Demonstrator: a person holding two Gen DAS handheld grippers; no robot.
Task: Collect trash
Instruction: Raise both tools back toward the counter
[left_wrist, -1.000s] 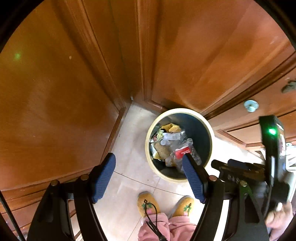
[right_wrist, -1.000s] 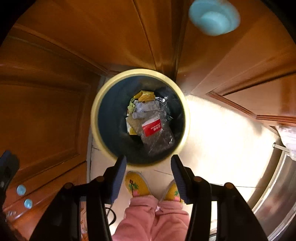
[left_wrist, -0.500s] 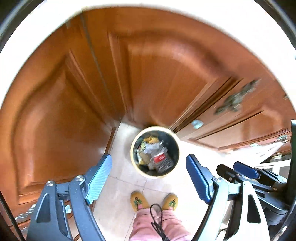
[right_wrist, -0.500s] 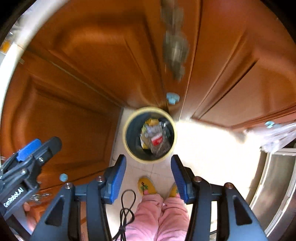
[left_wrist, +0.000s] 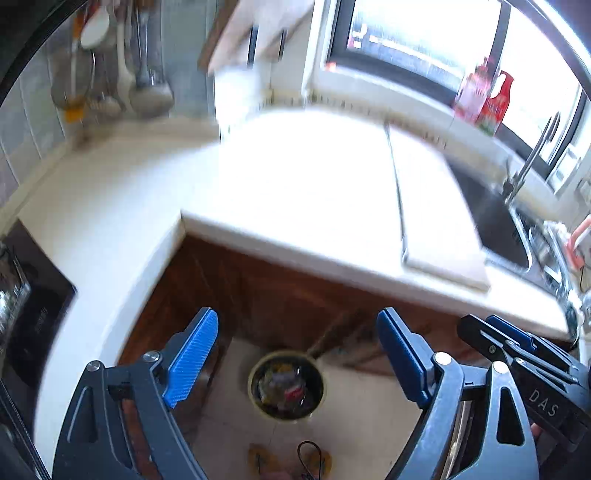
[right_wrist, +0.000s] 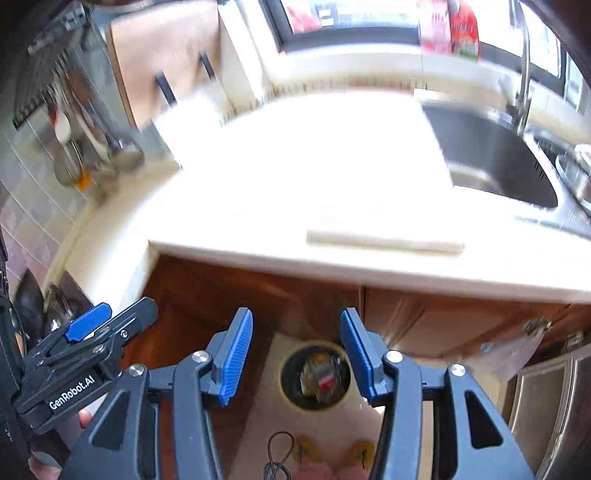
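A round trash bin (left_wrist: 286, 385) with a cream rim stands on the tiled floor far below, filled with wrappers and a red-labelled packet. It shows in the right wrist view too, the bin (right_wrist: 316, 375) sitting between the fingers. My left gripper (left_wrist: 295, 362) hangs high above it, jaws opening wide, nothing between its blue pads (left_wrist: 192, 360). My right gripper (right_wrist: 297, 356) is open and empty as well. Each gripper appears in the other's view: the right one (left_wrist: 517, 354) at right, the left one (right_wrist: 88, 347) at left.
A white countertop (left_wrist: 303, 192) with a cutting board (left_wrist: 439, 218) juts out above brown cabinet doors (right_wrist: 443, 317). A steel sink (right_wrist: 495, 158) with a faucet lies right. Utensils (left_wrist: 110, 74) hang on the tiled wall at left. Yellow slippers (right_wrist: 332, 452) stand by the bin.
Both grippers have risen well above the bin, which now looks small and far. The countertop, sink and window have come into view. The left jaws have spread wider.
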